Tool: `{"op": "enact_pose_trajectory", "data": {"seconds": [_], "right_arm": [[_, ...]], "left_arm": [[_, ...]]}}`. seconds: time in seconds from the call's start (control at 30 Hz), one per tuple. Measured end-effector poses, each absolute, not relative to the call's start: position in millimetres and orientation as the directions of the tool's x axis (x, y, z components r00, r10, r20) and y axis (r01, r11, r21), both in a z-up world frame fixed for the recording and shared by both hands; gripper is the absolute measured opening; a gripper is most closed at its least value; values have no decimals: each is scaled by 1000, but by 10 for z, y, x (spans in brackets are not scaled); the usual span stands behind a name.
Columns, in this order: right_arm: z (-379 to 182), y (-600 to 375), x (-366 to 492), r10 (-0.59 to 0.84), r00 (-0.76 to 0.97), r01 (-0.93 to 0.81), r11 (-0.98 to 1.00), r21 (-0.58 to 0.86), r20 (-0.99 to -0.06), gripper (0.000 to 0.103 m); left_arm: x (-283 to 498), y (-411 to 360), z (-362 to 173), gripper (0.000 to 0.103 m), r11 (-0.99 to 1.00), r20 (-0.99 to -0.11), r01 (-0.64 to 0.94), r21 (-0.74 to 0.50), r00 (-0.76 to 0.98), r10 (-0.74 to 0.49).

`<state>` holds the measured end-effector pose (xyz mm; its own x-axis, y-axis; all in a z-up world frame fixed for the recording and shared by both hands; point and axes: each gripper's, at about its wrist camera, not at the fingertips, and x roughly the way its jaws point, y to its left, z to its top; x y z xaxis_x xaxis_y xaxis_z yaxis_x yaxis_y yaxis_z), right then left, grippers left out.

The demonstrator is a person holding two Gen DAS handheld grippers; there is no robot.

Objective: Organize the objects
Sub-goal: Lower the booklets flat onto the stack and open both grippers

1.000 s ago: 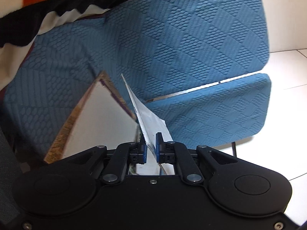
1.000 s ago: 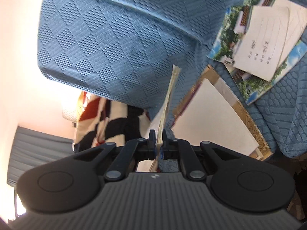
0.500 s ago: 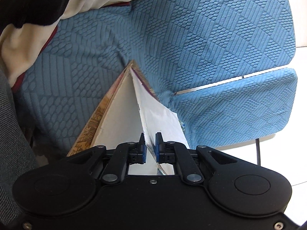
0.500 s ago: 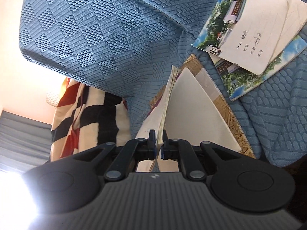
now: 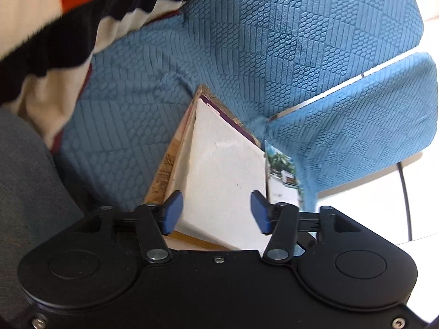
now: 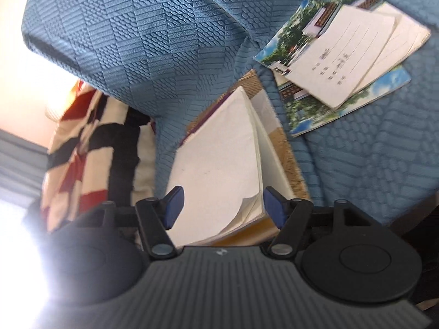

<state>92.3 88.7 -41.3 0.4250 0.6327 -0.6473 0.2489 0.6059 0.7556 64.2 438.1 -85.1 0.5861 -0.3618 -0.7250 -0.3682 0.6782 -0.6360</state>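
A white booklet (image 5: 225, 175) lies flat on a stack of books with a brown patterned cover (image 5: 164, 170) on the blue sofa seat. My left gripper (image 5: 216, 212) hovers over the booklet's near edge, its jaws opening, the blue pads clear of the paper. In the right wrist view the same white booklet (image 6: 219, 164) lies with its pages curling at the near corner. My right gripper (image 6: 222, 205) is above that corner, jaws opening, pads not pressing on it. Picture-covered booklets with white lined cards (image 6: 345, 63) lie further back on the seat.
The blue quilted sofa cover (image 5: 274, 41) fills the background. A striped red, black and cream blanket (image 5: 55, 27) lies at the upper left, and shows as blanket (image 6: 90, 142) in the right view. A picture booklet (image 5: 282, 172) peeks from under the stack. White floor (image 5: 384, 192) is at the right.
Both grippers were shut on the upright white booklet; now both have opened and the booklet lies flat on the stack. Both views tilted and dropped slightly.
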Motion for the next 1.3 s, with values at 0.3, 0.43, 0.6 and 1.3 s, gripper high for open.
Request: {"op": "enact_pose_trajectory", "data": {"seconds": [0.3, 0.43, 0.6, 1.3], "right_arm": [[-420, 856, 938, 543, 429, 176, 733, 657, -722, 67], [-492, 925, 936, 539, 409, 163, 750, 641, -736, 67], [-574, 1019, 947, 533, 385, 146, 771, 620, -753, 67], [-560, 1242, 1029, 490, 377, 84, 827, 555, -786, 66]], "left_arm": [[735, 4130, -808, 67, 787, -778, -330, -522, 561, -281], [809, 4028, -843, 70, 807, -788, -320, -497, 556, -265], [926, 3871, -971, 70, 847, -826, -321, -424, 521, -216], [1029, 3616, -864, 84, 911, -820, -263, -317, 559, -124]]}}
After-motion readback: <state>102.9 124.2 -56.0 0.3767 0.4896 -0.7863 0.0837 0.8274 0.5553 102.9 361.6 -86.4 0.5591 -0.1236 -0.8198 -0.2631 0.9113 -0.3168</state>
